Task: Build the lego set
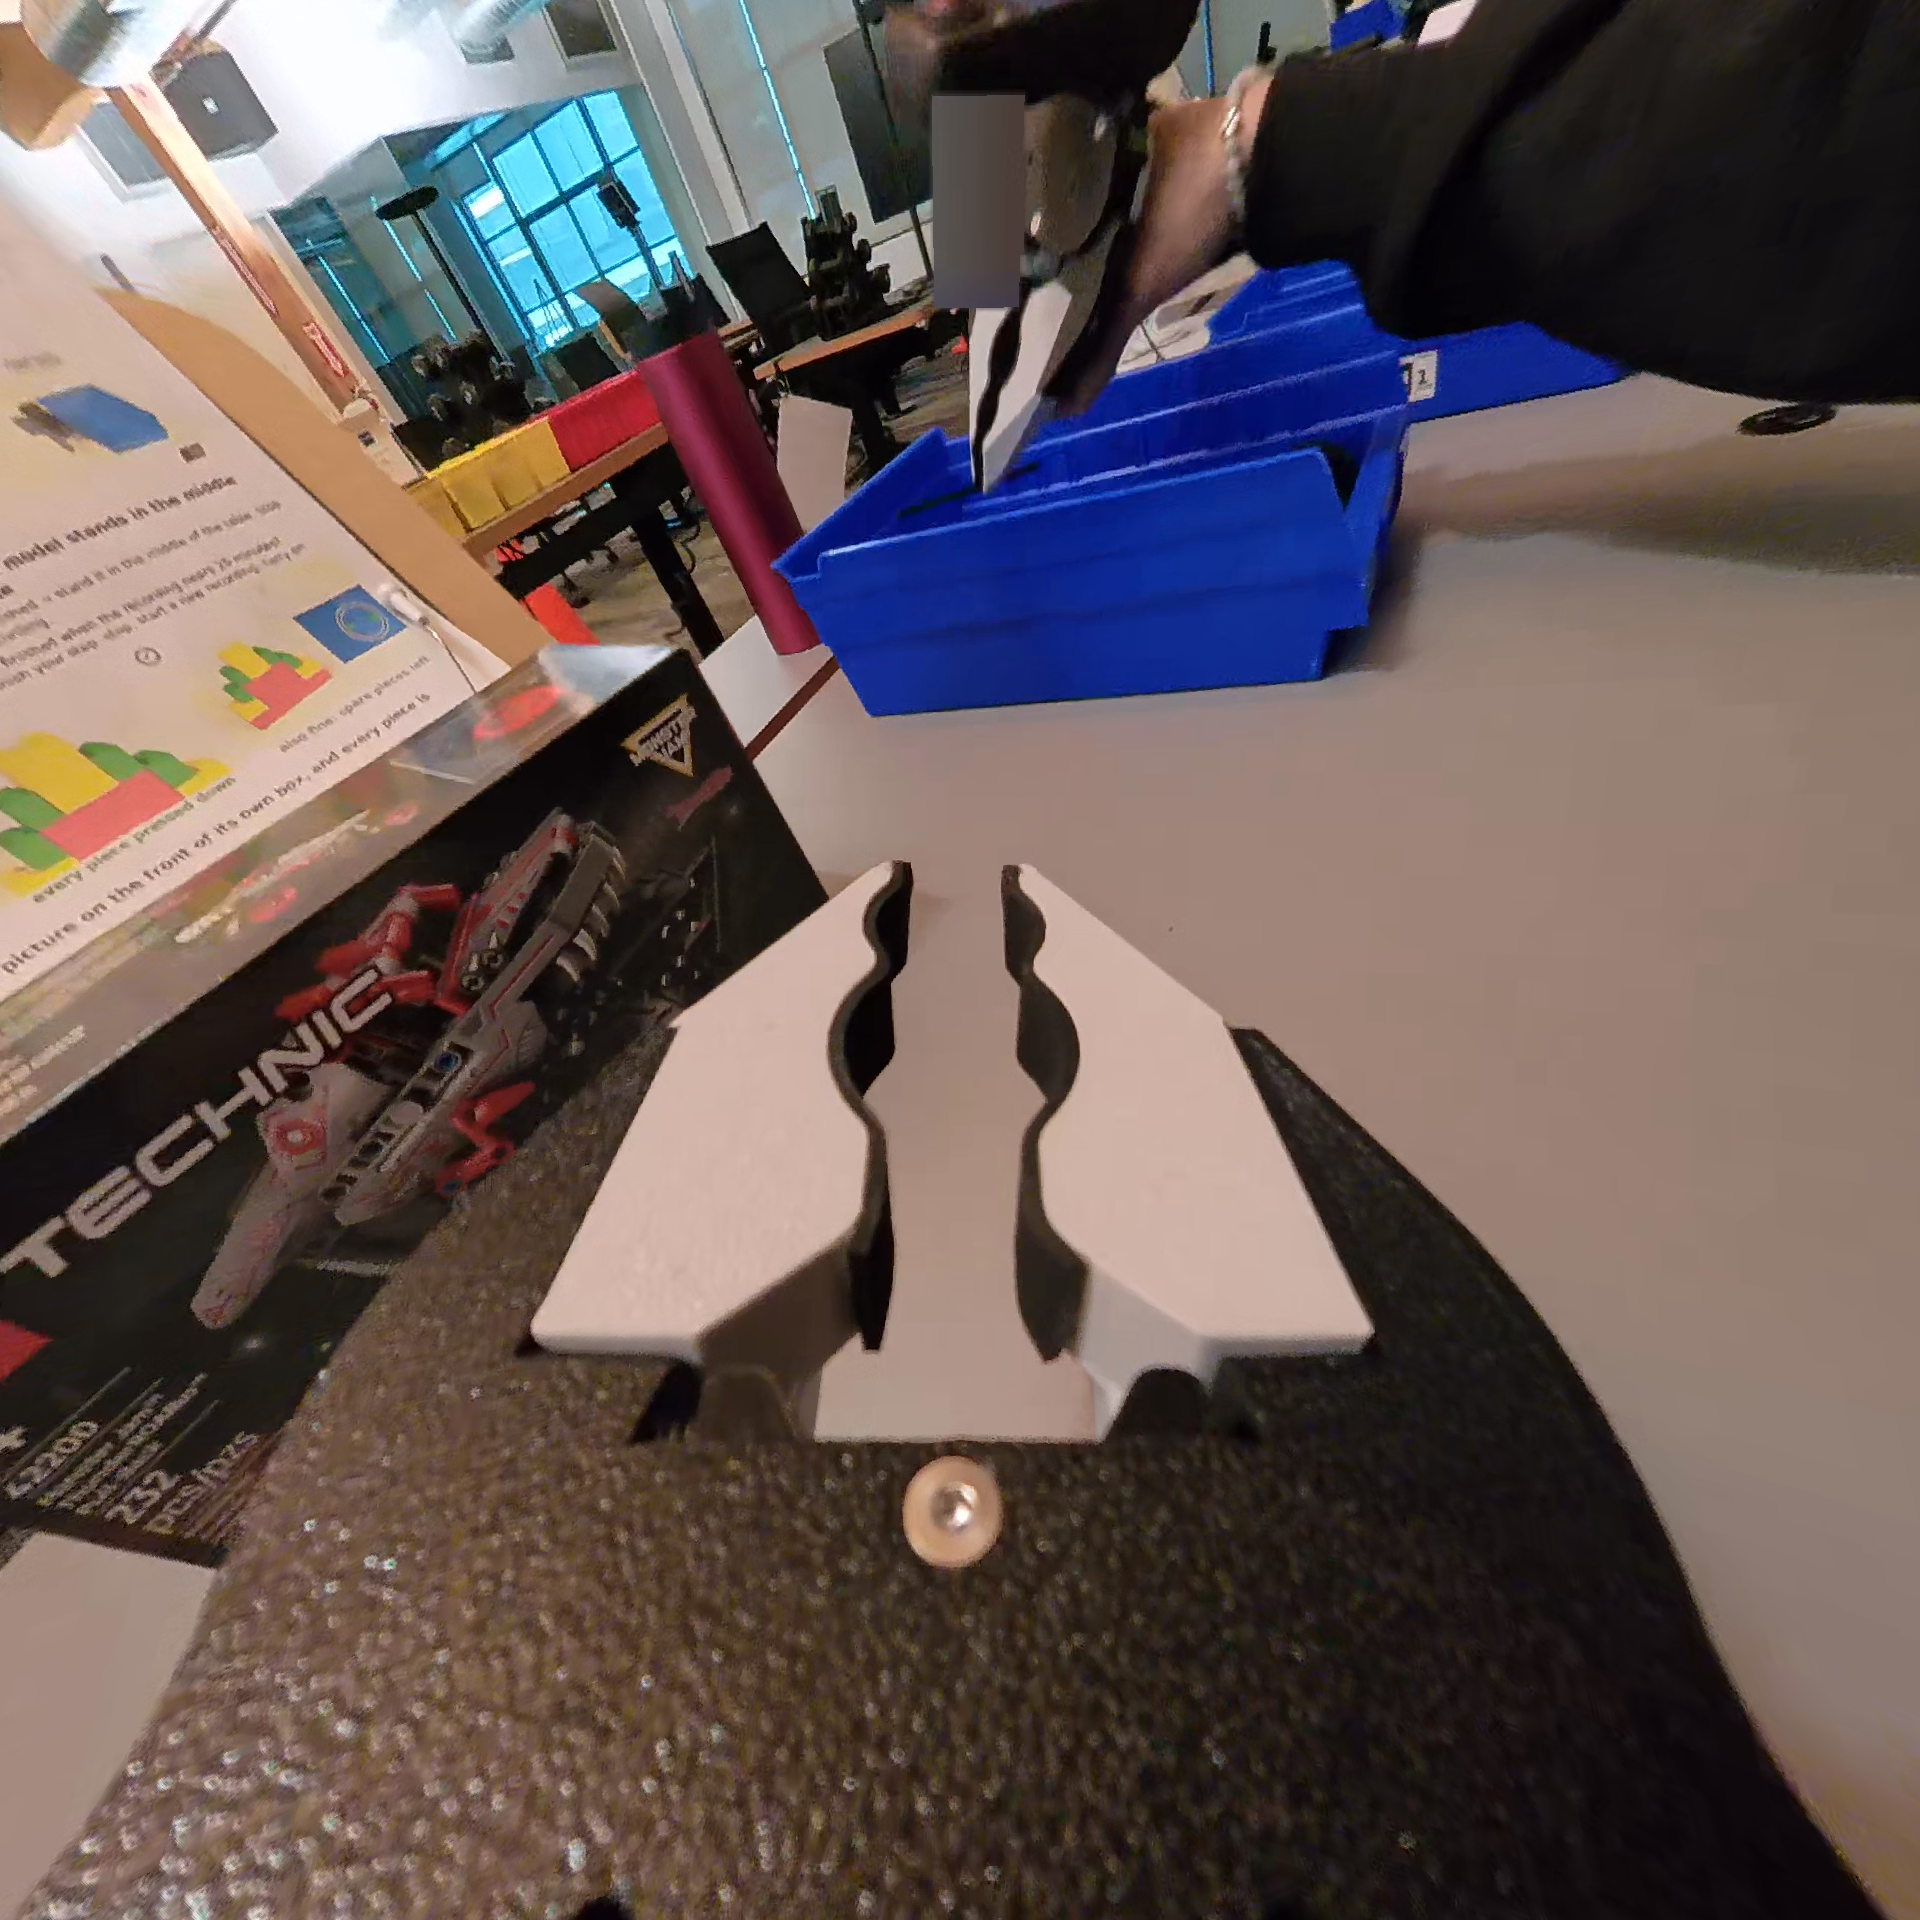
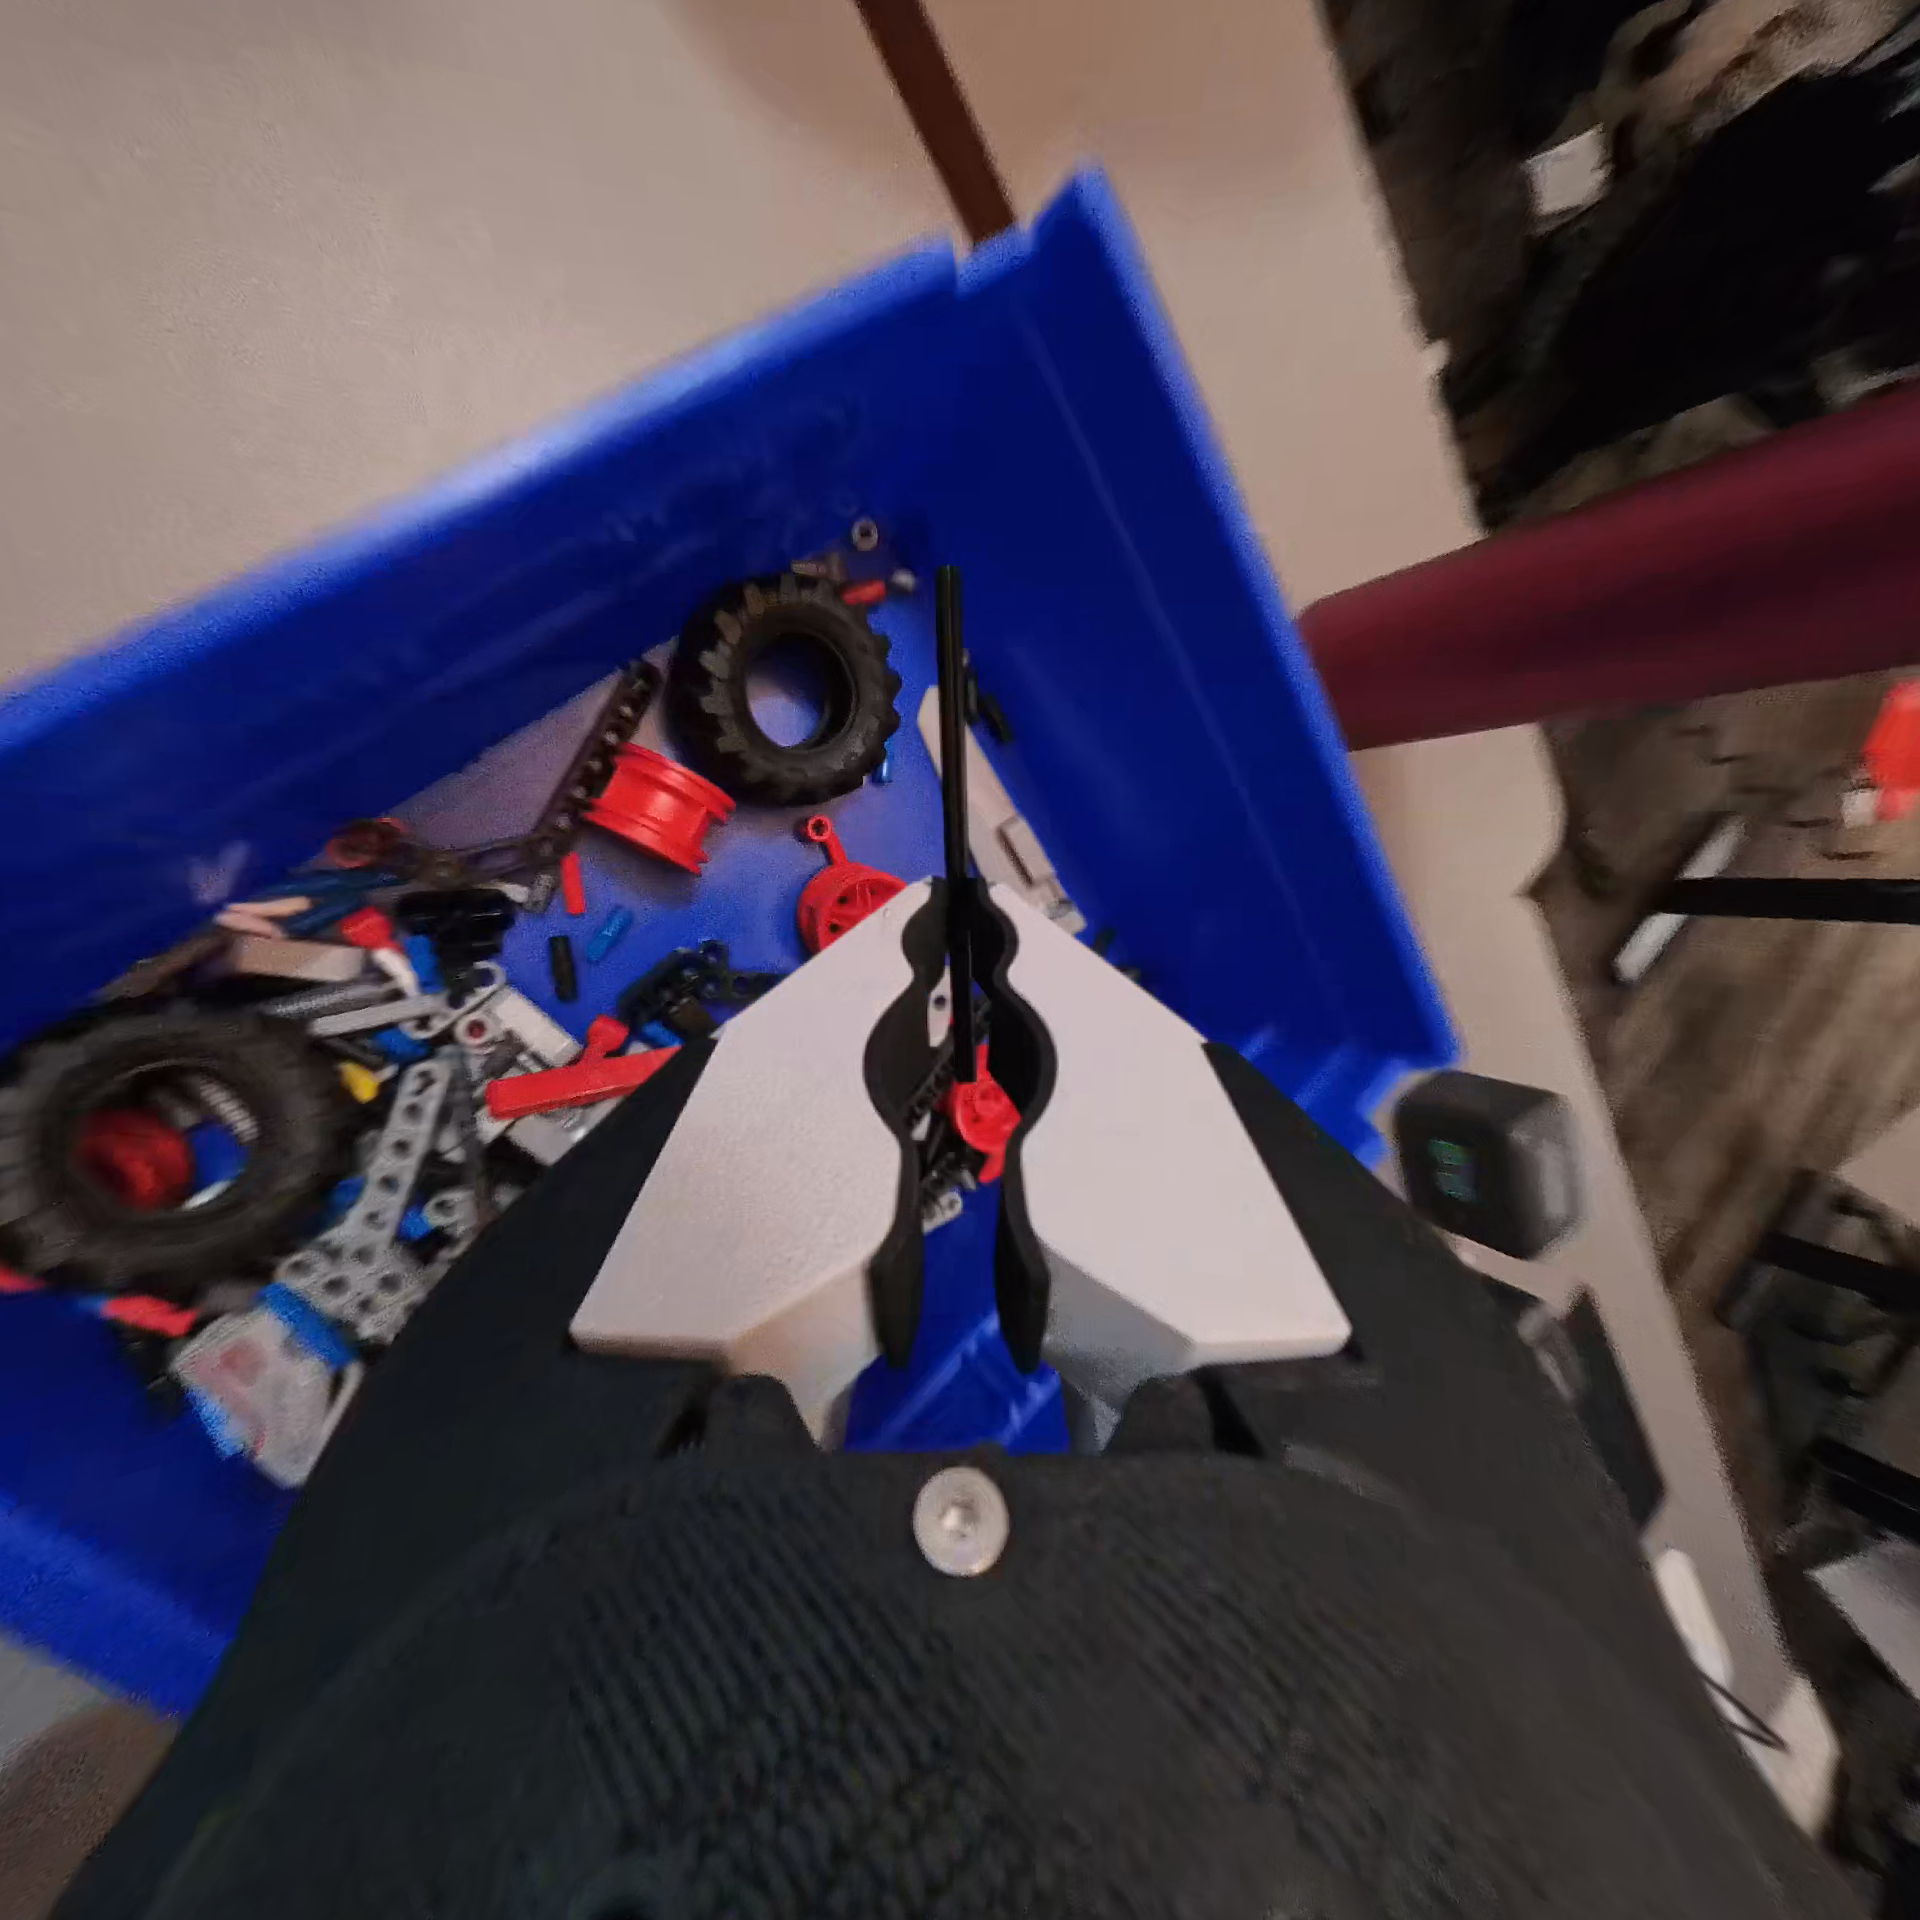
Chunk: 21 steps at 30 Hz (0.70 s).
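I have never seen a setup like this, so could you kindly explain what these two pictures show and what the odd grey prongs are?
The grey prongs are the fingers of two handheld grippers; a person holds one in each hand, and each carries a camera looking along its fingers.

The left wrist view shows the left gripper open and empty above a grey table. Beside it lies the black set box, farther off a blue bin, a maroon tube and an instruction sheet. The other gripper reaches into that bin.

The right wrist view looks down into the bin, which holds loose pieces, including black tyres and red wheel hubs. The right gripper is shut on a thin black axle.
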{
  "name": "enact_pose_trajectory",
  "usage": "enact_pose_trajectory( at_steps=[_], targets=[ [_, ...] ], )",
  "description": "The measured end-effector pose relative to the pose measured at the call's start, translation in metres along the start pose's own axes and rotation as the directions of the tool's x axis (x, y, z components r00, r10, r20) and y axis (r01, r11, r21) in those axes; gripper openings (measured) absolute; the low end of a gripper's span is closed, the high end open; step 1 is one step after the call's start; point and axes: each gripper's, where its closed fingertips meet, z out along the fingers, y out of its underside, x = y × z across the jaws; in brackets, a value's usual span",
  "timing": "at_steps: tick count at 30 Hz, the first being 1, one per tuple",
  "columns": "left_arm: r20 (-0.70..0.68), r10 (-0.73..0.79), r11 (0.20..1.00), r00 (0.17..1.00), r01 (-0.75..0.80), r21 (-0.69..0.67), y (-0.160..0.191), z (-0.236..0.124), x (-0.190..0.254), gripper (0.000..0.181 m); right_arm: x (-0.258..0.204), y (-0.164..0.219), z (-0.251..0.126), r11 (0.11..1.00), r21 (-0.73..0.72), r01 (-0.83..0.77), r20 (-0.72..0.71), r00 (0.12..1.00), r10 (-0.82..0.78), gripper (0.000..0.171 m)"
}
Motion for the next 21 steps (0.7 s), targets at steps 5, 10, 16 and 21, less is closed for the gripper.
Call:
enact_pose_trajectory(
  at_steps=[5, 10, 16, 21],
  targets=[
    [-0.020, -0.033, 0.999, 0.999, 0.032, -0.018, -0.011, -0.014, 0.014, 0.022, -0.073, -0.097, -0.089, 0.926, 0.324, 0.195, -0.113, 0.980, -0.166, 0.003],
    [-0.015, -0.051, 0.989, 0.999, 0.049, -0.141, -0.002, -0.047, 0.026, 0.034, -0.227, -0.197, -0.104, 0.703, 0.466, 0.537, -0.269, 0.843, -0.466, 0.003],
    [0.083, -0.061, 0.967, 0.995, 0.080, -0.243, 0.024, -0.127, 0.033, 0.031, -0.358, -0.276, -0.105, 0.462, 0.618, 0.636, -0.345, 0.748, -0.567, 0.002],
    [0.122, -0.111, 0.950, 0.986, 0.141, -0.277, 0.044, -0.181, 0.048, 0.026, -0.428, -0.306, -0.090, 0.355, 0.620, 0.700, -0.368, 0.659, -0.656, 0.002]
  ],
)
